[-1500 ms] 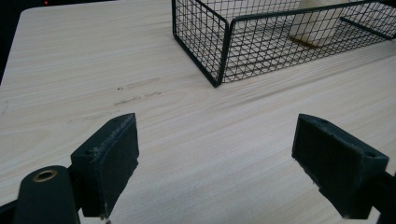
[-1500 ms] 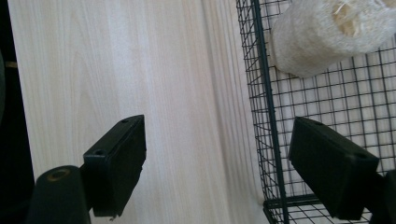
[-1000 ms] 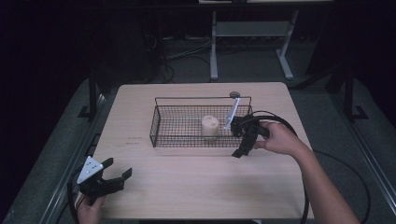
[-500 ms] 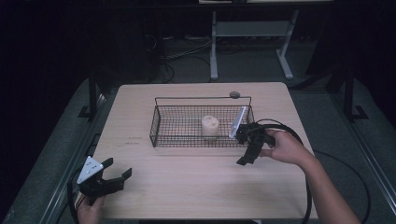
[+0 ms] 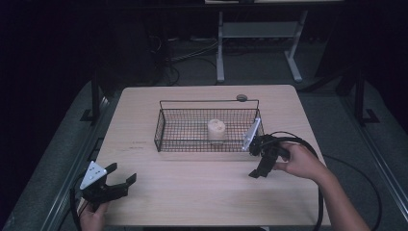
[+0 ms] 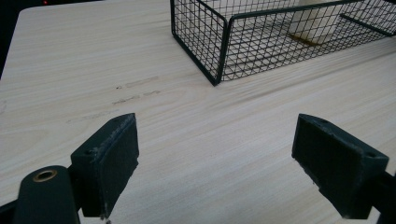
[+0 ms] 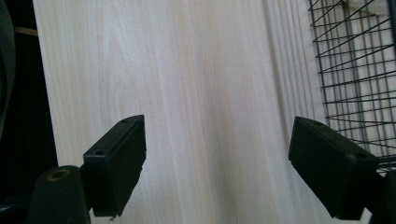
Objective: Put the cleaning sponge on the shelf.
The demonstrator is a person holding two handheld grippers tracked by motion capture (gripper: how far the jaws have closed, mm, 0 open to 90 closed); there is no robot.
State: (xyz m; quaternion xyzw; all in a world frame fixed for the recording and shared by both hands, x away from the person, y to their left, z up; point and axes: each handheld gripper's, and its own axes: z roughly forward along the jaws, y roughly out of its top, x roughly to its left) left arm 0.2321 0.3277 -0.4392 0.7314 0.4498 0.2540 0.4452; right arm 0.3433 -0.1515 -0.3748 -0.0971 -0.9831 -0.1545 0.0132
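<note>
Both grippers gape empty: right gripper [image 5: 260,166] tilted beside basket [image 5: 166,130], left gripper [image 5: 118,180] level.

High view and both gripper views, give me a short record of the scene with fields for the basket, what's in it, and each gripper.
surface: light wooden table
basket: black wire basket, mid-table
contents: one pale cylinder, standing upright inside the basket
left gripper: open, empty, at the near left corner, apart from the basket
right gripper: open, empty, just outside the basket's right end, over bare table
other: small dark round object behind the basket
</note>
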